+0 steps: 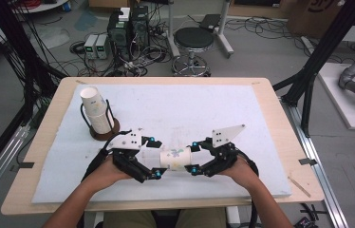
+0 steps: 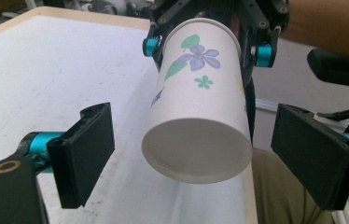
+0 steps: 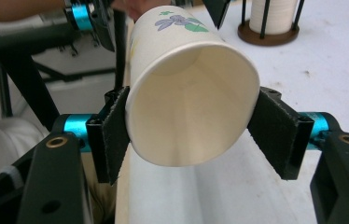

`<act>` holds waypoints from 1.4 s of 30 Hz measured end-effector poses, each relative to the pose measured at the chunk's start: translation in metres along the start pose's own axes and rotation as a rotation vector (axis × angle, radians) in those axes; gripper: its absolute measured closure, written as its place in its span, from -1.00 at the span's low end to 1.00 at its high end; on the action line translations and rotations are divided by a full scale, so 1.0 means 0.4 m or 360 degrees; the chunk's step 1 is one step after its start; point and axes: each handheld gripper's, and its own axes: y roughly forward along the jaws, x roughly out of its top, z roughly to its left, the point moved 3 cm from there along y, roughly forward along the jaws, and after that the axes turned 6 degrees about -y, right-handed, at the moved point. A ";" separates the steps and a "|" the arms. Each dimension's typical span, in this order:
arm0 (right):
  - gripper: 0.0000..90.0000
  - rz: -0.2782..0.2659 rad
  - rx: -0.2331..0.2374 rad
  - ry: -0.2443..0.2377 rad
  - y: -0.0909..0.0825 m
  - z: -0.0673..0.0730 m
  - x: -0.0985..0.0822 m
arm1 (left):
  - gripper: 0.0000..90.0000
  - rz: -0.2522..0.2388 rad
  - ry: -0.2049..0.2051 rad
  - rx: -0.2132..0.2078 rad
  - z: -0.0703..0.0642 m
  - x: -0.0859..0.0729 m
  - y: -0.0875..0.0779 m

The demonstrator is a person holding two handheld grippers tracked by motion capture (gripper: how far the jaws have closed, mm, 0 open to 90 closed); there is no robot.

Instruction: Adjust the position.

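A white paper cup [image 1: 175, 159] printed with blue flowers and green leaves lies level in the air between both grippers, near the table's front edge. My right gripper [image 1: 194, 157] is shut on its open end. In the right gripper view the pads [image 3: 112, 135] press the rim [image 3: 186, 107] into an oval. My left gripper [image 1: 155, 157] is open around the cup's base end. In the left gripper view its pads [image 2: 88, 149] stand apart from the cup [image 2: 198, 107] on both sides, with clear gaps.
A stack of white cups [image 1: 97, 114] leans in a wire holder on a round brown base at the mat's back left. A white mat [image 1: 204, 109] covers the wooden table [image 1: 270, 95]. A stool [image 1: 192, 40] and computers stand beyond it.
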 end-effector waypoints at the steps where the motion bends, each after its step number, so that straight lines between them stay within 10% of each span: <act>1: -0.27 0.0030 -0.0002 -0.0016 0.001 -0.001 0.004 | -0.70 0.0006 -0.0002 0.0011 0.000 0.001 0.000; 23: -0.27 0.0577 -0.0049 -0.0262 0.033 0.001 0.122 | -0.67 0.0304 0.0153 0.0069 -0.006 0.010 0.030; 42: -0.27 0.0869 -0.0053 -0.0375 0.084 0.004 0.168 | -0.62 0.0423 0.0169 0.0087 -0.001 -0.001 0.049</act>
